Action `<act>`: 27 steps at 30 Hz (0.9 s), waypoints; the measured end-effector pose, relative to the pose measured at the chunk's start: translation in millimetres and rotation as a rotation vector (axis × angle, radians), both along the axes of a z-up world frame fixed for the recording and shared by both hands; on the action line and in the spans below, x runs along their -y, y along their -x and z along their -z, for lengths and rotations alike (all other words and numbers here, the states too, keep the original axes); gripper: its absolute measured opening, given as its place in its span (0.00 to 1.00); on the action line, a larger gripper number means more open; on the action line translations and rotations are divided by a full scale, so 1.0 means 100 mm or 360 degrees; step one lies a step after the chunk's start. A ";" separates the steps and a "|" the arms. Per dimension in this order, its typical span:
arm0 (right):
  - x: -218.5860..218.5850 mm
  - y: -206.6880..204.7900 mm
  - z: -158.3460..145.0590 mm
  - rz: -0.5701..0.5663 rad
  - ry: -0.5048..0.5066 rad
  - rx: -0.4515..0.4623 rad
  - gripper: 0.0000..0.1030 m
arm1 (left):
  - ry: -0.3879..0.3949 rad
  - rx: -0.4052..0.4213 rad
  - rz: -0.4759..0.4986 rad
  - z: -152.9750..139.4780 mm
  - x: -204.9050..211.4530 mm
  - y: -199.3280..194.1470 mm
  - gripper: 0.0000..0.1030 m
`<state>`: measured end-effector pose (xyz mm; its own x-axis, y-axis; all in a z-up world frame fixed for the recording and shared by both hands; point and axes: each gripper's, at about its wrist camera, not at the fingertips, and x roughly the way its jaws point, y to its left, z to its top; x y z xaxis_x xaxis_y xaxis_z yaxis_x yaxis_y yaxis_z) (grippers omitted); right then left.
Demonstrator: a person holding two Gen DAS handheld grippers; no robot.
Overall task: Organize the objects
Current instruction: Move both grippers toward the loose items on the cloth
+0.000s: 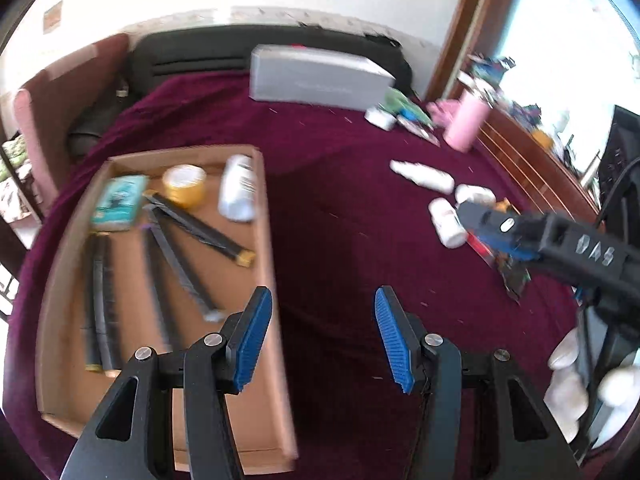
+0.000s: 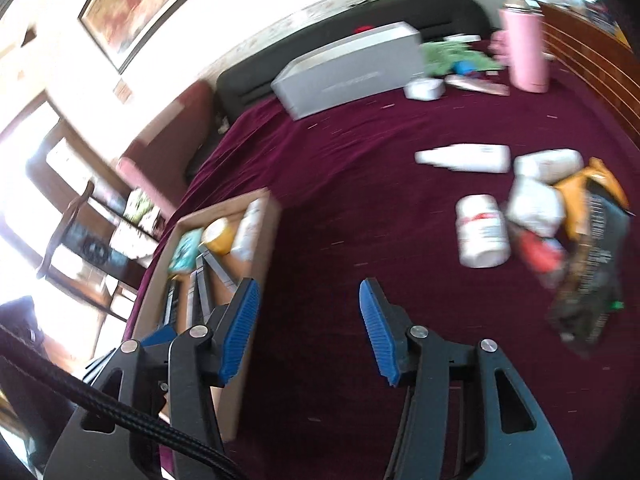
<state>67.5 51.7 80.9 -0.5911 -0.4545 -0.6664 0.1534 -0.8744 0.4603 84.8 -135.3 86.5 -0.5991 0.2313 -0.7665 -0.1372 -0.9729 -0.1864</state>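
Note:
An open cardboard tray [image 1: 269, 240] lies on the maroon cloth at the left. It holds a teal box [image 1: 118, 200], a yellow round tub [image 1: 185, 186], a white bottle [image 1: 239, 188] and several long dark strips [image 1: 192, 228]. My left gripper [image 1: 323, 300] hangs open over the cloth by the tray's right wall, with nothing between its blue pads. To the right lie loose white bottles [image 2: 464, 158], a red-labelled white jar [image 2: 482, 232] and a heap of packets [image 2: 584, 264]. My right gripper [image 2: 309, 292] is open and holds nothing, left of that heap.
A grey box [image 1: 320, 80] sits at the back with a small white tub [image 1: 380, 117], green packets and a pink flask [image 1: 464, 124] to its right. A wooden board [image 1: 532, 160] borders the cloth on the right. A white-gloved hand [image 1: 568, 380] holds the right tool.

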 end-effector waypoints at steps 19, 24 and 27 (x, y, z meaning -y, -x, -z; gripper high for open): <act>-2.17 -0.16 0.30 0.0663 0.0221 0.0075 0.57 | 0.0177 0.0091 0.0218 0.61 -0.91 0.29 0.64; -2.08 0.00 0.37 0.0613 0.0170 0.0102 0.56 | 0.0231 0.0074 0.0270 0.64 -0.99 0.26 0.77; -2.02 0.09 0.46 0.0594 0.0146 0.0154 0.56 | 0.0240 0.0089 0.0310 0.66 -1.04 0.28 0.90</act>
<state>58.3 253.8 34.9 -0.6633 -0.2807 -0.6937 -0.2150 -0.8164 0.5360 56.8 -31.5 20.1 -0.5098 0.2191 -0.8319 -0.3186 -0.9464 -0.0540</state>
